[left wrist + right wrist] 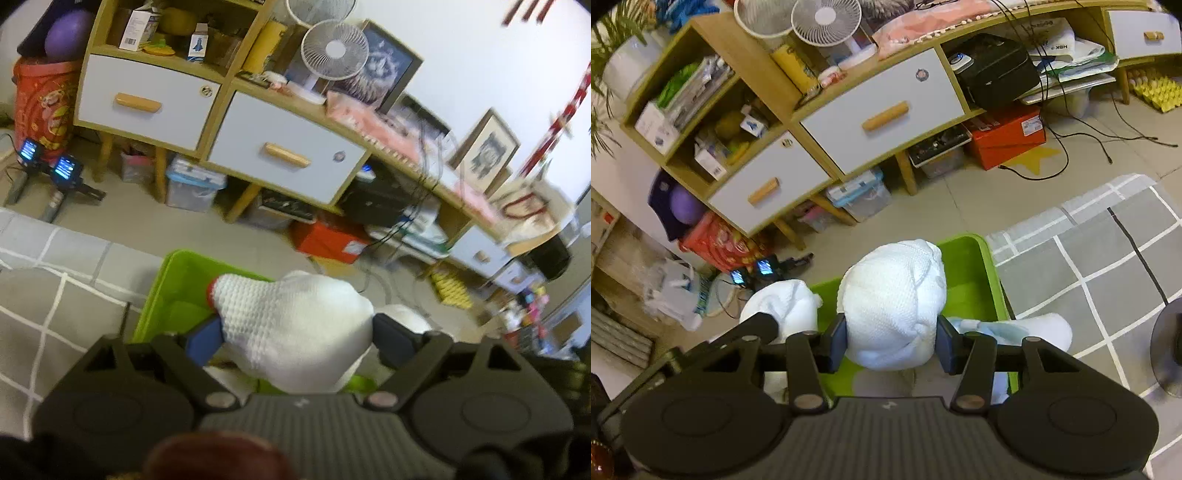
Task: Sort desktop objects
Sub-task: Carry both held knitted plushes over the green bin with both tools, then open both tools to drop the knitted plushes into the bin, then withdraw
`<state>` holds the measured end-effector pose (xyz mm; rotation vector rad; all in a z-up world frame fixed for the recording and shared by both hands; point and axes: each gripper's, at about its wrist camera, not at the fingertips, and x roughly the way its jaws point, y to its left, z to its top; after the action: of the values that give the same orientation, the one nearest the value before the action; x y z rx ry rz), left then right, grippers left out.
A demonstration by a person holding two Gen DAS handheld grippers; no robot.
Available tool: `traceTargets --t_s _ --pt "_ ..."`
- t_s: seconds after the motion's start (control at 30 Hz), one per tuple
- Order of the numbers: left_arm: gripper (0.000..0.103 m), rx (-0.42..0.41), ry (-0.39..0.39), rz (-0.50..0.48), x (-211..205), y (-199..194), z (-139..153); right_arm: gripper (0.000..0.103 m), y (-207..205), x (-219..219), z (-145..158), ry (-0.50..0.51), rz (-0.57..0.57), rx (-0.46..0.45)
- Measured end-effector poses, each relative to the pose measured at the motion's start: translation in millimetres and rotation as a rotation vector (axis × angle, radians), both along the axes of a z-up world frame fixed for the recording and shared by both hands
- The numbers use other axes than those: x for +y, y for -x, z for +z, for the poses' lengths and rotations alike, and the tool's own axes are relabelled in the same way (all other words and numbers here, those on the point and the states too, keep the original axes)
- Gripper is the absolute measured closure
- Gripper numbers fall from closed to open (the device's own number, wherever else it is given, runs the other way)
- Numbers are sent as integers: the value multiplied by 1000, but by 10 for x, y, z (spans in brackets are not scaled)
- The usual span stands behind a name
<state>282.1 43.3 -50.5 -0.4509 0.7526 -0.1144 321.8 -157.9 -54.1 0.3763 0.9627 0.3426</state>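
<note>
- Left gripper [295, 338]: the blue pads sit against both sides of a white knitted glove [295, 328] with a red cuff edge; the jaws stand wide and clamp this bulky item between them.
- The knitted glove juts forward past the left fingertips and hangs above the green bin [173, 291], over the bin's right portion as the left wrist view shows it.
- Right gripper [892, 341]: the dark blue pads press on both flanks of a rolled white cloth bundle [892, 302]; the jaws are closed on it.
- The cloth bundle stands between the right fingers and projects forward over the interior of the green bin [982, 273].
- In the right wrist view, a second white bundle [786, 306] appears left of the held one, level with the bin's left edge. Whether it is the item in the left gripper cannot be determined.
- The green bin rests on a beige tiled floor, beside a grey rug with white grid lines [1108, 266].
- Behind the bin stands a wooden sideboard with white drawers [882, 114] and wooden handles; two white desk fans [827, 18] sit on its top.
- An orange box [1004, 136] and clear plastic storage boxes [860, 195] lie under the sideboard.
</note>
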Motion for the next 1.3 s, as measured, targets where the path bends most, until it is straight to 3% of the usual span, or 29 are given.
traceTargets --t_s 0.2,0.57,0.73,1.3 --pt "13 26 -66 -9 -73 -41 -99 53 -6 72 -136 54 11 4" --pt "6 23 27 6 31 -6 -56 49 45 40 -48 48 8 14" --pt "5 36 25 11 34 41 10 43 108 10 50 55 9 11" --pt "1 84 -130 -14 -27 600 456 33 605 -114 466 87 29 44"
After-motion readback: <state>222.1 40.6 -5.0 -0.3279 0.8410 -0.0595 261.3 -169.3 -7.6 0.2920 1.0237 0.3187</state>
